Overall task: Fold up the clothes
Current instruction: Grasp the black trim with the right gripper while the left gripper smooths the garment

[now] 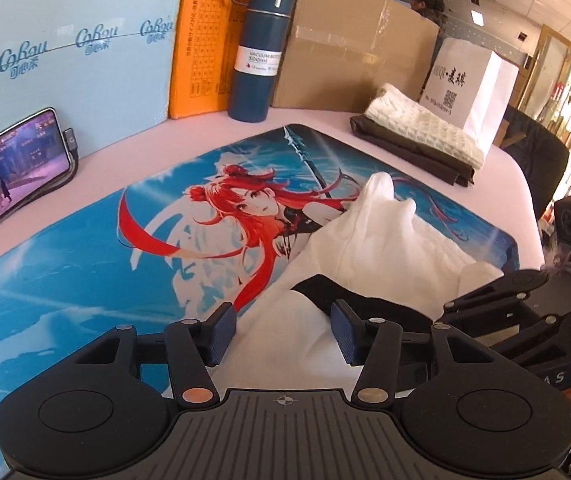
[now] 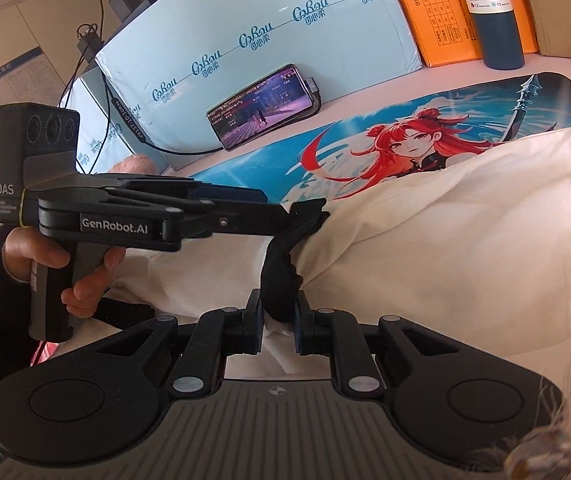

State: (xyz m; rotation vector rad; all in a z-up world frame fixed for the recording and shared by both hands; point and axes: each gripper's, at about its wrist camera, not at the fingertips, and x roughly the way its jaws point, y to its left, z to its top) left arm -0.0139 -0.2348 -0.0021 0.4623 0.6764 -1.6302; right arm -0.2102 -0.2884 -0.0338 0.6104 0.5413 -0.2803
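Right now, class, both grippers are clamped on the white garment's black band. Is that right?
Only the right gripper is clamped on the black band of the white garment, per the right wrist view. The left wrist view shows the left gripper open, jaws spread over it.

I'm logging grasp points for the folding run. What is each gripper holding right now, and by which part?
The right gripper is shut on the white garment, pinching its black trim. The left gripper is open above the garment, holding nothing.
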